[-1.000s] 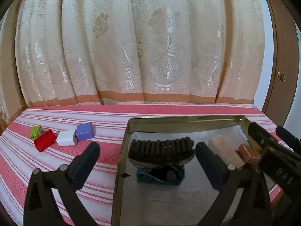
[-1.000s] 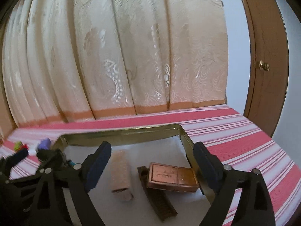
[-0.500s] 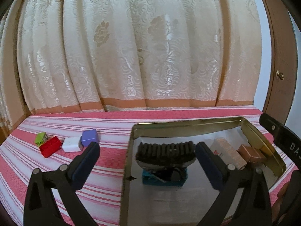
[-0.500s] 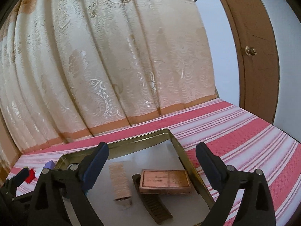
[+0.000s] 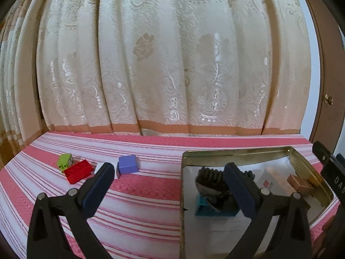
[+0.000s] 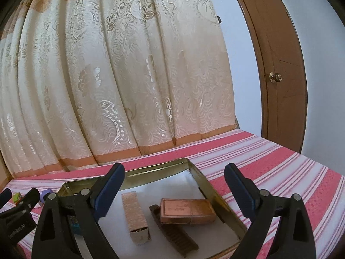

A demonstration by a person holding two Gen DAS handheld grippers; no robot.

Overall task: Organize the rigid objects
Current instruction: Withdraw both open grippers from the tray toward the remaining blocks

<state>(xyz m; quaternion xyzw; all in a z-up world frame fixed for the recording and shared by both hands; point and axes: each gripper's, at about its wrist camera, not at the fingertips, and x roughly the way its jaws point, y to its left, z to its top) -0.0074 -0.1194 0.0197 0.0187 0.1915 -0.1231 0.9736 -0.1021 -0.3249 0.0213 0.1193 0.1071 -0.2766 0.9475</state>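
A gold metal tray (image 5: 237, 151) (image 6: 151, 168) lies on the striped cloth. In it are a dark brush (image 5: 210, 179) on a teal box (image 5: 204, 209), a tall patterned box (image 6: 134, 217), a copper tin (image 6: 185, 210) (image 5: 298, 182) and a dark comb (image 6: 174, 232). Left of the tray sit a green block (image 5: 64, 160), a red brick (image 5: 77, 171), a white block (image 5: 99, 166) and a purple block (image 5: 128, 164). My left gripper (image 5: 168, 188) is open over the cloth by the tray's left wall. My right gripper (image 6: 173, 190) is open above the tray.
A cream patterned curtain (image 5: 161, 64) hangs along the far edge of the pink striped surface (image 5: 140, 190). A brown door with a brass knob (image 6: 275, 77) stands at the right. Bare striped cloth (image 6: 280, 161) lies right of the tray.
Both grippers have pulled back and risen from the tray, and the left one has swung left toward the blocks. Both have stayed open.
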